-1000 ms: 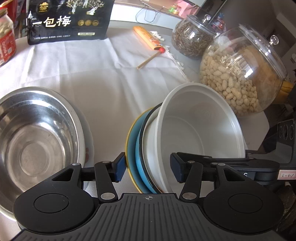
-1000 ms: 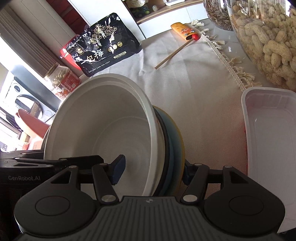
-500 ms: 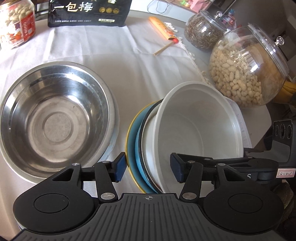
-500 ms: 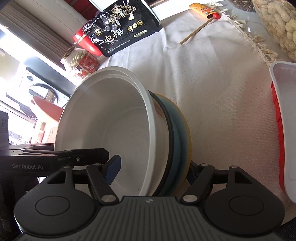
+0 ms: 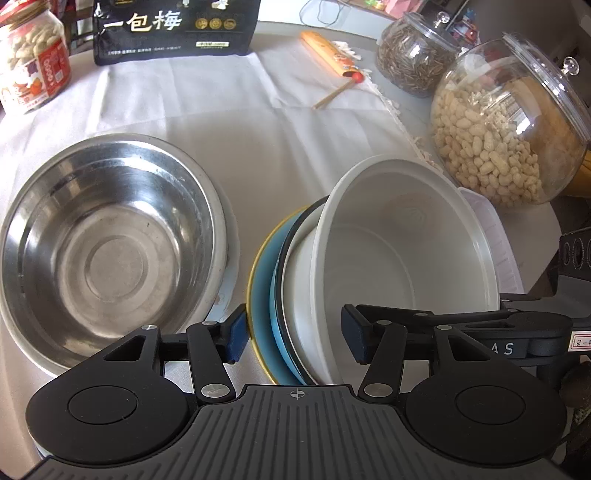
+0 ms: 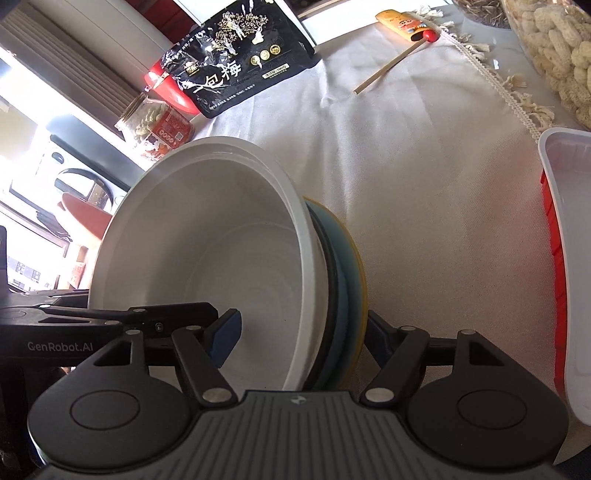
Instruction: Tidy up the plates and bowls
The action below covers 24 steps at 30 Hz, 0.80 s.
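A stack hangs tilted in the air between both grippers: a white bowl (image 5: 399,254) nested in a black-rimmed white dish, on a blue plate (image 5: 264,291) with a yellow rim. My left gripper (image 5: 291,332) is shut on the stack's near edge, one finger under the plate, one inside the bowl. My right gripper (image 6: 301,332) is shut on the opposite edge of the same stack, where the white bowl (image 6: 221,251) and the blue plate (image 6: 345,295) show. A steel bowl (image 5: 107,240) rests on a white plate on the cloth, left of the stack.
White tablecloth (image 5: 258,133). A peanut jar (image 5: 506,136) and a seed jar (image 5: 417,55) stand at the right. A white tray (image 6: 569,258) lies right of the stack. A black snack bag (image 5: 173,29), a red-labelled jar (image 5: 33,70) and an orange packet (image 5: 328,55) are at the back.
Both grippers have lifted the stack higher and drawn back; the steel bowl, first cut off at the left, now shows whole and further below. The grip on the stack is unchanged.
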Motion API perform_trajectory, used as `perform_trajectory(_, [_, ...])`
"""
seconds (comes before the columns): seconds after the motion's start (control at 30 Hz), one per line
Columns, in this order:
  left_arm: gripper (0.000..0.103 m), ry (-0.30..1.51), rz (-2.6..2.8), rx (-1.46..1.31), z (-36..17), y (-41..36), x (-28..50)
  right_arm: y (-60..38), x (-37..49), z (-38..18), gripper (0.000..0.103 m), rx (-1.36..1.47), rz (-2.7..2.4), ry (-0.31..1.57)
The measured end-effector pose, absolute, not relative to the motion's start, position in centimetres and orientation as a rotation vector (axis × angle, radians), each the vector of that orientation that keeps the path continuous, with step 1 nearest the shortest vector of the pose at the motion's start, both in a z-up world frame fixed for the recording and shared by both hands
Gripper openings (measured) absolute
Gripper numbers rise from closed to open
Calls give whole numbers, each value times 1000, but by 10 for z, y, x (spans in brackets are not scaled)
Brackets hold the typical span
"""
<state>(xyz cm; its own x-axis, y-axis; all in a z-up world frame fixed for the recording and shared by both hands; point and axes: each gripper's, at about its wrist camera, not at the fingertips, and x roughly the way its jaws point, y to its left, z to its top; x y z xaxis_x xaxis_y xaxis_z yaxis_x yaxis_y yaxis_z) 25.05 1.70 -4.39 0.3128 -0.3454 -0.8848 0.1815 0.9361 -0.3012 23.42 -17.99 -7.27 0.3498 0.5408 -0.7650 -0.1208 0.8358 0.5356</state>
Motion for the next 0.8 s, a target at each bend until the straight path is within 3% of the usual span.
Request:
perform_trajectory(0.2, [59,1232,-349,-157,-46,13,251,-183,234,-75,61,489,444,1195])
perform_trajectory(0.8, [64,1262,-383,-147,-47,2,261,-194,237,-75,59,534,402,1224])
